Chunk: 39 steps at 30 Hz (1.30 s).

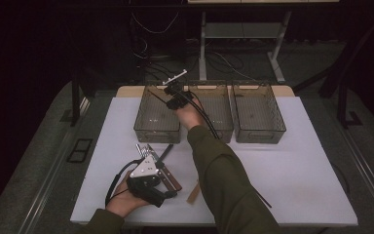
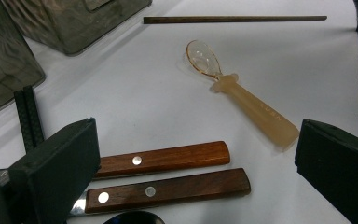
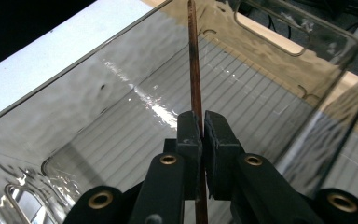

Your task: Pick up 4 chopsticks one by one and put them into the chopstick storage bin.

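Right gripper (image 3: 201, 135): I see its jaws clamped on a thin brown stick (image 3: 195, 70), which runs up between the pads and past them; in the high view this gripper (image 1: 175, 95) sits over the trays at the far side of the table.
Stick: held in the right jaws above the ribbed floor of the left tray (image 3: 121, 135), its far end pointing toward the tray's far rim; it touches no wall that I can make out.
Left gripper (image 2: 196, 154): I read its jaws as spread wide with nothing between the pads; it rests low over the white table (image 2: 135, 93) near the front edge, in the person's left hand (image 1: 126, 200).
Trays: three clear bins in a row at the back of the table, the left tray (image 1: 157, 114), the middle tray (image 1: 219, 109) and the right tray (image 1: 259, 111), side by side.
Knives: two wooden handles (image 2: 168, 175) with rivets, lying parallel and just beside each other in front of the left jaws.
Spoon (image 2: 242, 100): translucent amber, flat on the table beyond the handles, apart from them.
Second stick (image 2: 235, 19): a thin dark rod flat on the table beyond the spoon, near a tray's corner.
Black strip (image 2: 28, 116): a ribbed dark piece on the table at the left of the left gripper view; I cannot tell what it is.
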Each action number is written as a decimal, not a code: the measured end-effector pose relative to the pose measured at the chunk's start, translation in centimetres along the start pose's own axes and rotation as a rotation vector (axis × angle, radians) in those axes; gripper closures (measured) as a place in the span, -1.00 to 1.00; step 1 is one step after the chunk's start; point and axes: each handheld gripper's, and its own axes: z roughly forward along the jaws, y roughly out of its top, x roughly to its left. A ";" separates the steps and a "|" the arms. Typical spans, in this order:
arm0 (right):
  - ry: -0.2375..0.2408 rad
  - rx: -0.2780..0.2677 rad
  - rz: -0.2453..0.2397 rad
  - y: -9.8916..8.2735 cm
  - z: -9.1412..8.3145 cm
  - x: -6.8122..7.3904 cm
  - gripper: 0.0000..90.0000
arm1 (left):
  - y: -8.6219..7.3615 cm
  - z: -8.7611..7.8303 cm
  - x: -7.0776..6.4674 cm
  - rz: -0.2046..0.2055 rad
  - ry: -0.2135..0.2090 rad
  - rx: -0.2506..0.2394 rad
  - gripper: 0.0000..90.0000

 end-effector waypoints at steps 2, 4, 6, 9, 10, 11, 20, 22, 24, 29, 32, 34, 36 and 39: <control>0.000 0.006 0.001 0.0 0.3 0.1 0.89 | 0.0 0.0 0.0 -0.004 -0.001 -0.003 -1.00; -0.001 0.012 0.010 0.1 0.7 0.2 0.89 | 0.0 0.0 0.0 0.002 -0.003 0.001 -1.00; -0.005 0.016 0.010 0.2 0.9 0.3 0.89 | 0.0 0.1 0.0 0.004 -0.003 0.003 -1.00; 0.000 0.014 0.007 0.3 1.1 0.3 0.88 | 0.0 0.1 0.0 0.006 -0.004 0.002 -1.00; -0.005 0.015 0.011 0.3 1.2 0.3 0.88 | 0.0 0.1 0.0 0.005 -0.005 0.002 -1.00; -0.001 0.016 0.014 0.2 1.3 0.3 0.88 | 0.0 0.1 0.0 0.004 -0.006 0.002 -1.00; 0.009 0.019 0.000 0.1 1.6 0.5 0.65 | 0.1 0.1 0.0 0.005 -0.006 0.003 -1.00; 0.008 0.019 0.005 0.1 1.5 0.4 0.62 | 0.1 0.1 0.0 0.004 -0.006 0.002 -1.00; 0.014 0.022 0.007 0.1 1.4 0.3 0.59 | 0.0 0.1 0.0 0.001 -0.006 -0.001 -1.00; 0.035 0.010 0.016 -0.2 0.6 -0.2 0.48 | 0.0 0.1 0.0 0.009 -0.005 0.004 -1.00; 0.053 -0.019 0.013 -0.4 -0.4 -0.5 0.37 | 0.0 0.0 0.1 0.009 -0.003 0.005 -1.00; 0.077 -0.038 0.022 -0.4 -1.2 -0.8 0.29 | 0.0 0.0 0.1 0.005 -0.002 0.001 -1.00; 0.095 -0.056 0.027 -0.5 -2.0 -1.2 0.21 | 0.0 0.0 0.1 0.007 0.002 -0.003 -1.00; 0.107 -0.070 0.017 -0.8 -3.3 -1.8 0.14 | 0.0 0.0 0.1 0.006 0.003 -0.002 -1.00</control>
